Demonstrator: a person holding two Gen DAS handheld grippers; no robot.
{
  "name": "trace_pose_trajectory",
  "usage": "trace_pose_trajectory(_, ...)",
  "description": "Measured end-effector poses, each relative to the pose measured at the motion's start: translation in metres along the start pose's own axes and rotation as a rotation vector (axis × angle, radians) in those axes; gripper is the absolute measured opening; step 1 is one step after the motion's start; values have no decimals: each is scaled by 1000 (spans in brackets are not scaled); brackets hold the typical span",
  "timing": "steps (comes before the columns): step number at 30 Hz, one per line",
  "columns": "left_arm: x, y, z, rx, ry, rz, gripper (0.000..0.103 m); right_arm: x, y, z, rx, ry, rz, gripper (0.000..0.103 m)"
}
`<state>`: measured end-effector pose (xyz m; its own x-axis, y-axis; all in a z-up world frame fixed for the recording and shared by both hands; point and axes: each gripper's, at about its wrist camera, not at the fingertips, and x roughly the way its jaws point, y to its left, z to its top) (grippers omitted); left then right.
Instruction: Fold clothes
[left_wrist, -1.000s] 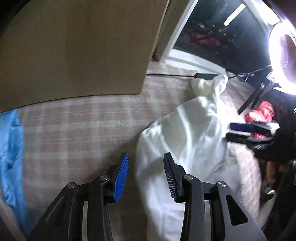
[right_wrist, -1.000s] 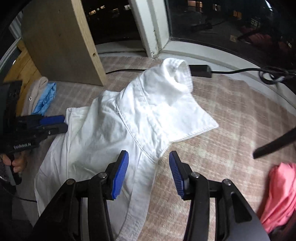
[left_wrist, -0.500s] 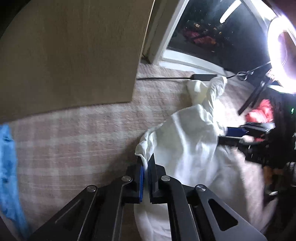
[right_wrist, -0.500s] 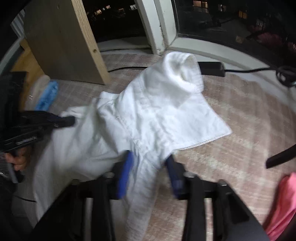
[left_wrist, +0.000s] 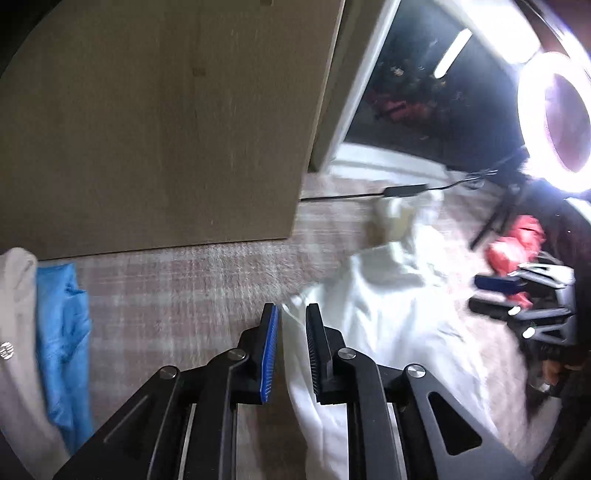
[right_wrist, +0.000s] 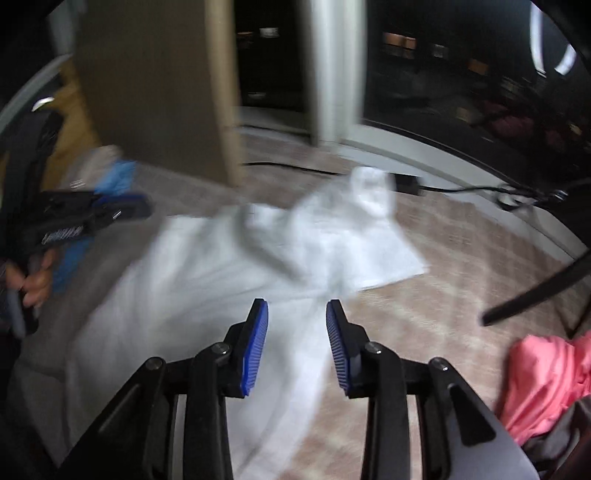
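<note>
While both of my grippers hang over the plaid-covered surface (left_wrist: 192, 280), the white shirt (right_wrist: 207, 280) lies spread and rumpled across its middle, collar end bunched at the far side near a black cable (right_wrist: 454, 190). My left gripper (left_wrist: 291, 314) has its jaws a little apart and opening, with the shirt's left edge showing in the gap; I see no pad pressing the cloth. My right gripper (right_wrist: 297, 314) stands wider, its jaws opening too, with a strip of the shirt below the gap and nothing clamped. Far left, a wooden panel (left_wrist: 159, 122) stands upright, with a blue garment (left_wrist: 62, 332) and a grey one (left_wrist: 14, 295) lying at its foot. To the right lies a pink garment (right_wrist: 543, 380), near a lit ring light (left_wrist: 554, 122).
</note>
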<state>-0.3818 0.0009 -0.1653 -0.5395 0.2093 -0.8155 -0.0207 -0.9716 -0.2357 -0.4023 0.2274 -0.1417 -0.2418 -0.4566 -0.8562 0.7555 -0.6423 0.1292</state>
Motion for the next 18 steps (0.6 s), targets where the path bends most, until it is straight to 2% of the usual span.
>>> trace_pose_trajectory(4, -36, -14, -38, 93, 37, -35, 15, -1, 52, -6, -69, 5, 184, 31)
trace_pose_trajectory(7, -47, -23, -77, 81, 89, -72, 12, 15, 83, -11, -116, 35, 232, 25)
trace_pose_trajectory(9, -46, -27, -97, 68, 111, -94, 14, 32, 100, -13, -142, 67, 266, 23)
trace_pose_trajectory(10, -42, -29, -106, 64, 121, -99, 14, 42, 107, -14, -152, 87, 270, 21)
trace_pose_trajectory(12, -25, -24, -116, 34, 158, -63, 14, 66, 112, -16, -165, 132, 209, 15)
trace_pose_trajectory(14, -9, -15, -126, 7, 189, -16, 13, 80, 107, -20, -171, 166, 123, 0)
trace_pose_trajectory(17, -14, -8, -134, 9, 171, 27, 11, 75, 90, -18, -114, 161, 137, 1)
trace_pose_trajectory(18, -19, -7, -135, 10, 171, 63, 11, 69, 87, -18, -103, 152, 137, 2)
